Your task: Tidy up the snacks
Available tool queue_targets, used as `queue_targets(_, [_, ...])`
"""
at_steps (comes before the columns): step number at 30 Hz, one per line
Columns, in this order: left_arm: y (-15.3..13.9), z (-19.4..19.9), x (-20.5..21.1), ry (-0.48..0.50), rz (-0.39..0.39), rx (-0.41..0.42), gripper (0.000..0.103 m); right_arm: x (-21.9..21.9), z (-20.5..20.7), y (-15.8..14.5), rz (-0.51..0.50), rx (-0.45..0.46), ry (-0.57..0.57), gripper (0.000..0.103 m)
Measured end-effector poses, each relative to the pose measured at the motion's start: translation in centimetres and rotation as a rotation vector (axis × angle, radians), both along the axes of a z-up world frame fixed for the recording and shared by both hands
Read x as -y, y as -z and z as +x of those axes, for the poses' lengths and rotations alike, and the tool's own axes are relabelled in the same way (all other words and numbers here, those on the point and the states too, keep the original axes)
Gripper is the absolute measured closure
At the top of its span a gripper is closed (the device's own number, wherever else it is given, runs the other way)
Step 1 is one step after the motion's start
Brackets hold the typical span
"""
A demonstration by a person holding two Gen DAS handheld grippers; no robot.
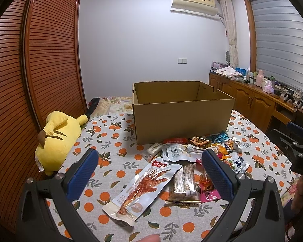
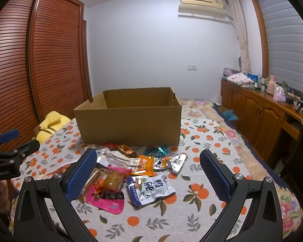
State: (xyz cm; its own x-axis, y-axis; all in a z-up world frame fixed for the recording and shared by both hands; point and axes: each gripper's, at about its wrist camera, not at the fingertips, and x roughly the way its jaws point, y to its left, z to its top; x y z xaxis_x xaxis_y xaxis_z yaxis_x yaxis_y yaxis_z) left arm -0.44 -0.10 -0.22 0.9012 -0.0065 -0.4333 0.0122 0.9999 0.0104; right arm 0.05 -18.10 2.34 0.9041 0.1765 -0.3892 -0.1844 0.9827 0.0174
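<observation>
We see our left claw spread wide and empty over a long clear packet showing a reddish chicken foot. Mixed foil snack packets lie on the orange-print surface before the open cardboard box. Our right claw gapes empty above a blue-and-white pouch.

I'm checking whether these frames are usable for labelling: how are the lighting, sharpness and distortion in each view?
Left wrist view: even indoor light, sharp, wardrobe bowed by fisheye, black vignette corners, mild glare on the foil packets. Right wrist view: same light, box crisp, window blind curved at the edge.
</observation>
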Motion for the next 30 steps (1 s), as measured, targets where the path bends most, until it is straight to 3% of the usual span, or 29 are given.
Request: queue_targets(30, [-0.51,-0.16,0.1,0.007,-0.005,0.006,0.0,0.09,-0.02,-0.05,0.001,0.001,0.0,0.0])
